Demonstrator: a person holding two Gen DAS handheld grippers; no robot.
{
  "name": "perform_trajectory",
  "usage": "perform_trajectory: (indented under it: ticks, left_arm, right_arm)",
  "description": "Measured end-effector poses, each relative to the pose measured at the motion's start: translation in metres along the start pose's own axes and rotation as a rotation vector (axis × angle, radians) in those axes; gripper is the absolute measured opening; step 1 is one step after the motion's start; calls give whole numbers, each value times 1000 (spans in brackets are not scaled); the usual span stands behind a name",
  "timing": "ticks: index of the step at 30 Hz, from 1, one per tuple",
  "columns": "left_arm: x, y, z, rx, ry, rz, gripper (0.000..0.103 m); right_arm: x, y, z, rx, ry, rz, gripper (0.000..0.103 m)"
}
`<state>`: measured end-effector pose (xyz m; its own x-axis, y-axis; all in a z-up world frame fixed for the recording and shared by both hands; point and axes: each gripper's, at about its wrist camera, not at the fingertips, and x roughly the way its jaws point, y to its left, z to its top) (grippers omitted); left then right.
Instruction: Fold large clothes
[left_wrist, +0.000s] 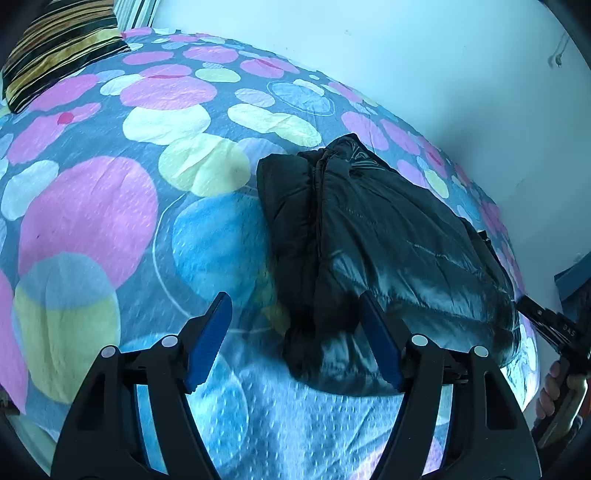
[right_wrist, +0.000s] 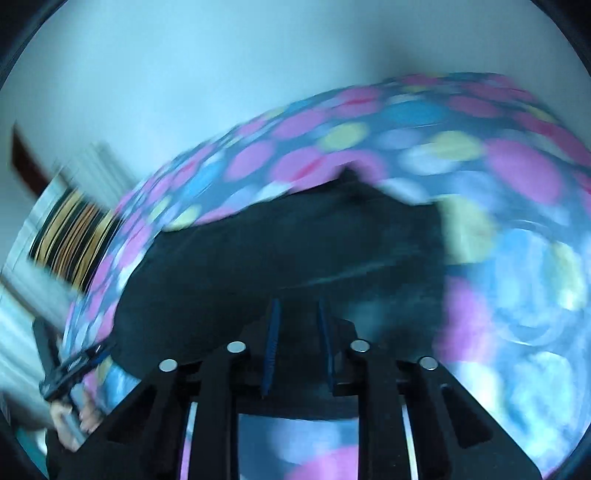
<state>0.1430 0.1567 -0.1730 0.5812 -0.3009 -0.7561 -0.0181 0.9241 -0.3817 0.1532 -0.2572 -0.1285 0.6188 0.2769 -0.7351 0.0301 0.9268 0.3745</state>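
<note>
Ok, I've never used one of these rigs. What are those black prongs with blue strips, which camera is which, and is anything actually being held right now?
No robot here: a person holds a two-finger gripper in each hand, with a camera on each looking along its fingers. The sharp picture is from the left gripper; its blue-padded fingers are spread wide above the near edge of a folded black jacket, holding nothing. The jacket lies on a bedspread with coloured circles, a striped pillow at the far corner. The blurred picture is from the right gripper: its fingers stand close together by the jacket's edge, but whether they pinch cloth cannot be told.
</note>
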Motion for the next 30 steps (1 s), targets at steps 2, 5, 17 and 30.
perform_trajectory:
  ticks: [2,5,17,30]
  left_arm:
    - [3,0,4,0,2,-3,72]
    - [6,1,11,-8,-8,-13,73]
    - [39,-1,39,-22,50,-126,79]
    - [77,-10,46,3,159,-157,65]
  right_arm:
    - [25,31,3,-63,32,43,19]
    - [47,59,7,-116,52,70,18]
    - [116,75,-9,-174,184,-24,16]
    - [121,83,-15,-207,169,-55,16]
